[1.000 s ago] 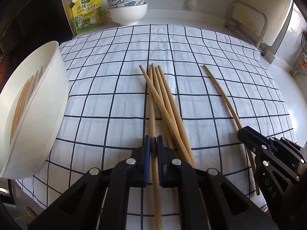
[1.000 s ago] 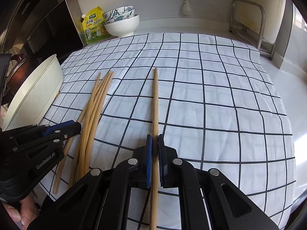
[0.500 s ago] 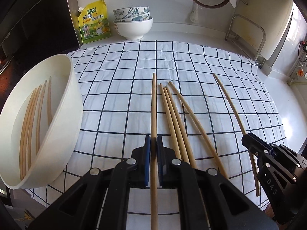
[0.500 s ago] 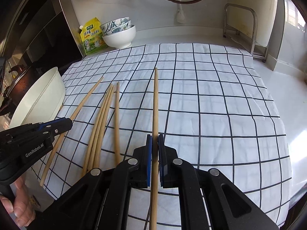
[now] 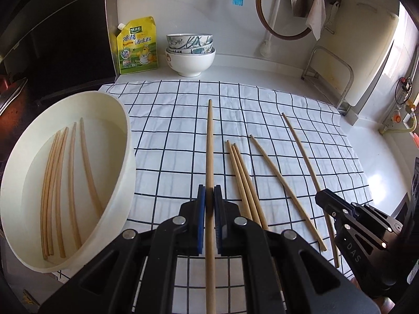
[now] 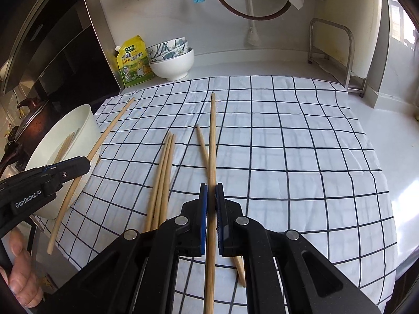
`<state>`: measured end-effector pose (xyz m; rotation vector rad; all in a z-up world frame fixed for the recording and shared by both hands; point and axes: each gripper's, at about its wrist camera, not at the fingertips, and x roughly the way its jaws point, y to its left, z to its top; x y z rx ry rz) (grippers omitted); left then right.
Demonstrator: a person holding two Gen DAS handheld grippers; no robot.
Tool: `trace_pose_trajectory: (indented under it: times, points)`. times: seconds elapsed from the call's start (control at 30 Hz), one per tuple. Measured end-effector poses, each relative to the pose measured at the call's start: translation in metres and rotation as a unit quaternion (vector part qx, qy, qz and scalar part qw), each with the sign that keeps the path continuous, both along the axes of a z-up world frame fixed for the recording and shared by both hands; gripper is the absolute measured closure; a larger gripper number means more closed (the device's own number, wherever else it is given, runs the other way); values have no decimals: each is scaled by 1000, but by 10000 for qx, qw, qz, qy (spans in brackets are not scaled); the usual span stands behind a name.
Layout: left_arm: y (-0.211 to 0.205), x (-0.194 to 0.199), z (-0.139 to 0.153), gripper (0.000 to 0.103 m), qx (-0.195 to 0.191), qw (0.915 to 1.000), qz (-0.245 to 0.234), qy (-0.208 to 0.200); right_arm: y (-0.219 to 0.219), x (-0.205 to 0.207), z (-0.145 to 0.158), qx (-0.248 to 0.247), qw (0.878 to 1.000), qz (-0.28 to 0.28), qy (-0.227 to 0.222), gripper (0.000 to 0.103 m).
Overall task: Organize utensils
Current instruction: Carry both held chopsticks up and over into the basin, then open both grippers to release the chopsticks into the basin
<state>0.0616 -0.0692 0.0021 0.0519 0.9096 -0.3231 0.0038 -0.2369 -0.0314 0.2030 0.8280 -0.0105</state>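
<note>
My left gripper [image 5: 209, 196] is shut on a wooden chopstick [image 5: 209, 141] and holds it above the checked cloth [image 5: 170, 120], just right of the white tub [image 5: 123, 157]. The tub holds several chopsticks [image 5: 60, 178]. My right gripper [image 6: 211, 196] is shut on another chopstick [image 6: 213, 136], also raised over the cloth. Loose chopsticks lie on the cloth: a bundle [image 6: 165, 167] and a single one [image 6: 202, 141] left of my right gripper. The right gripper also shows in the left wrist view [image 5: 324, 197], and the left gripper in the right wrist view [image 6: 78, 164].
A yellow seasoning pouch [image 5: 137, 47] and stacked bowls [image 5: 189, 52] stand at the back of the counter. A metal rack [image 5: 330, 78] is at the back right. A dark pot [image 6: 28, 125] sits left of the tub. The cloth's near edge hangs at the counter front.
Both grippers have lifted and pulled back with their chopsticks. The left one has drawn its chopstick out of the bundle and moved nearer the tub.
</note>
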Motion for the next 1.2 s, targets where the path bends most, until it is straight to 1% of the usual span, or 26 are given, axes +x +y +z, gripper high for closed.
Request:
trace_pose_trajectory:
  times: [0.27,0.4,0.53,0.7,0.9,1.0,1.07,1.2]
  points:
    - [45,2,31,96,-353,9989,164,-269,40,18,30,11,9989,382,-270,97]
    - [76,7,42,96,-433,9975,400,-397,74,32,46,-24,9967,705,-408,97]
    - [111,14,47,96,-449,9953,694,-499,112,49,53,-8,9936,1042,-445,97]
    - [155,24,41,96,-470,9921,1046,-505,161,75,57,93,9882,1467,-420,97]
    - [199,38,24,96,-528,9879,1413,-349,217,100,58,81,9806,1930,-330,97]
    - [213,45,13,96,-560,9865,1520,-237,235,111,51,97,9783,2062,-170,97]
    - [220,50,7,96,-580,9861,1550,-168,244,119,43,130,9771,2125,28,97]
    - [228,55,-3,96,-569,9855,1599,-72,256,126,27,70,9749,2205,293,97]
